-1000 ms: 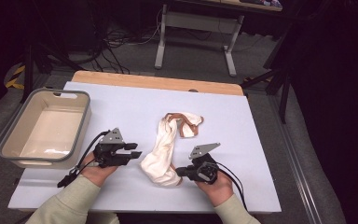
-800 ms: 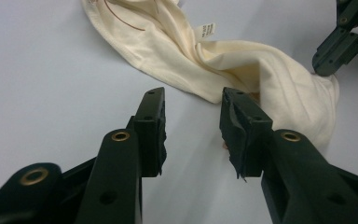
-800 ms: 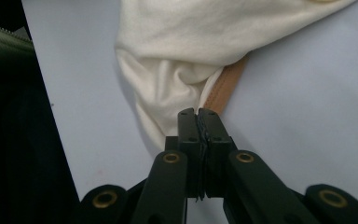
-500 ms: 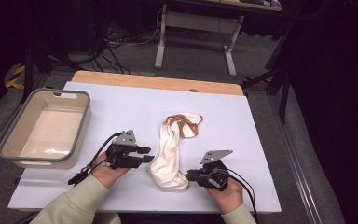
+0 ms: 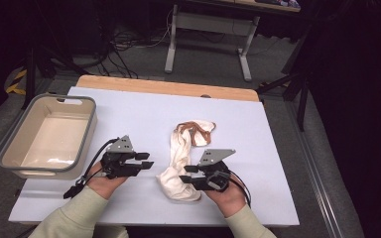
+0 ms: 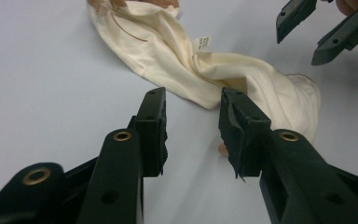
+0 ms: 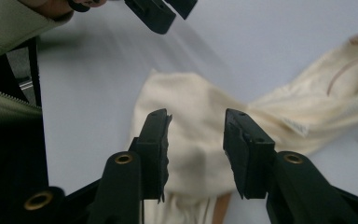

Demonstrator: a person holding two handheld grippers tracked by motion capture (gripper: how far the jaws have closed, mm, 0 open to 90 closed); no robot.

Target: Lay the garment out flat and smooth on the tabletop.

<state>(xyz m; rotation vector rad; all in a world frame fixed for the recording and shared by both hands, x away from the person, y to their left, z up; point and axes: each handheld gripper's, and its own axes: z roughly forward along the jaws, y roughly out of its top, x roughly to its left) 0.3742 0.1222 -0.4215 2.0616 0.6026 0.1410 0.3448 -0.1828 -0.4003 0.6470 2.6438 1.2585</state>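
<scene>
A cream garment (image 5: 183, 158) with a brown-trimmed end lies twisted lengthwise on the white surface (image 5: 287, 163), its bunched near end between the person's two hands and its far end, with the brown trim, toward the middle of the surface. The left tongs (image 5: 148, 163) hover just to the left of the cloth, pointing toward it with their jaws apart and nothing between them; in the left gripper view the bare surface shows through the gap and the garment lies just beyond the tips. The right tongs (image 5: 186, 174) sit at the near end of the cloth, on its right side; their jaws have just been opening and now stand apart above the fabric, which shows in the gap in the right gripper view without being pinched. A beige bin (image 5: 10, 158) with a grey rim stands at the left edge of the surface, well apart from the garment.
</scene>
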